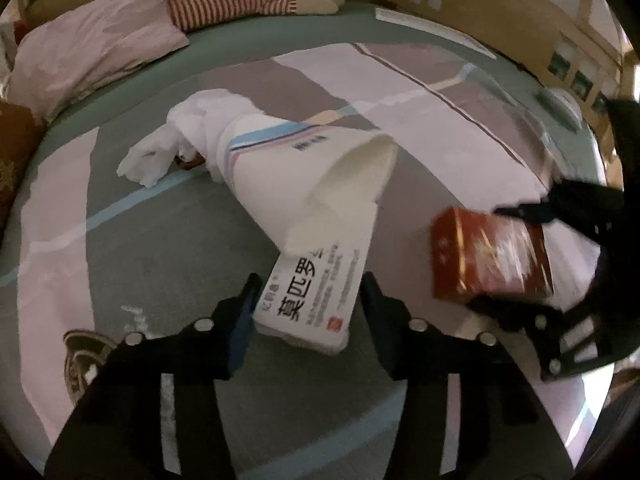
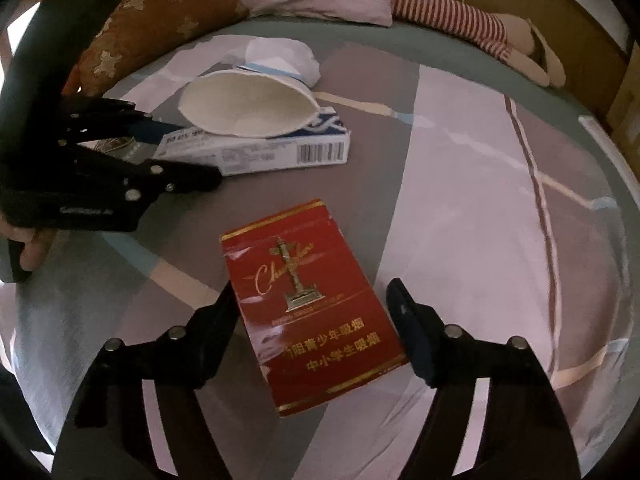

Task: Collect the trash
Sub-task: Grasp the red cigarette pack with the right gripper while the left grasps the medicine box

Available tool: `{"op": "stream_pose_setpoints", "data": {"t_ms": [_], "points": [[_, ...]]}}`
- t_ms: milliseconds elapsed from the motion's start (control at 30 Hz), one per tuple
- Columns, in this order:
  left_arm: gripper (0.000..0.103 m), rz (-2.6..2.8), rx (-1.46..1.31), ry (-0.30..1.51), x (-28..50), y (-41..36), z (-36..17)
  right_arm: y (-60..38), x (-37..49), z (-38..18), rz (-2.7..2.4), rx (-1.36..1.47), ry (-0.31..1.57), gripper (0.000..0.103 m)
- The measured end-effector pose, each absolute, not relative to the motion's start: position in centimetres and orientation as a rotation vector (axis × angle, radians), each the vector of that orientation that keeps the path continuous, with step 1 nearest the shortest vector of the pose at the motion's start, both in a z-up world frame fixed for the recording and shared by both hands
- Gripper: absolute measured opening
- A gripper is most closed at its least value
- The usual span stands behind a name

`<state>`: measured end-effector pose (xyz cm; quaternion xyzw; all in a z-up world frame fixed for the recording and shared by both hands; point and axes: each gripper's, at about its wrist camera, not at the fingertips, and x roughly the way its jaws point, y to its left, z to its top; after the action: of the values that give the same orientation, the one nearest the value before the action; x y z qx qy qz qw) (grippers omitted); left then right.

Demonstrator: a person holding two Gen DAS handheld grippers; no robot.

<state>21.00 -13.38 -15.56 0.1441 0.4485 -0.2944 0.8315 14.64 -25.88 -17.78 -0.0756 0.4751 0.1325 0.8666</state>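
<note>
A white medicine box with black Chinese print lies on the bed between the fingers of my left gripper, which stands open around it; it also shows in the right wrist view. A white paper cup lies on its side on the box's far end, seen too in the right wrist view. Crumpled white tissue lies behind the cup. A red cigarette pack lies between the open fingers of my right gripper; in the left wrist view the pack is blurred.
The bedsheet is patterned in pink, grey and teal. A pink pillow, a brown cushion and a striped soft doll lie at the head. A wooden bed frame runs behind.
</note>
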Motion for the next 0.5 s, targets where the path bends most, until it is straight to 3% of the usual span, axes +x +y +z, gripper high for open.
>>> {"op": "stream_pose_setpoints", "data": {"t_ms": [67,267,500], "points": [[0.046,-0.629,0.34,0.963,19.5,-13.2,-15.2,-25.7,14.4,-17.0,0.288,-0.158,1.002,0.061],[0.041,-0.571,0.351,0.944,14.5,-10.6,-11.1,-26.0,11.5,-12.1,0.22,-0.107,0.96,0.058],[0.04,-0.463,0.135,0.794,7.3,-5.6,-1.7,-26.0,5.4,-4.7,0.19,0.065,0.775,0.057]]}}
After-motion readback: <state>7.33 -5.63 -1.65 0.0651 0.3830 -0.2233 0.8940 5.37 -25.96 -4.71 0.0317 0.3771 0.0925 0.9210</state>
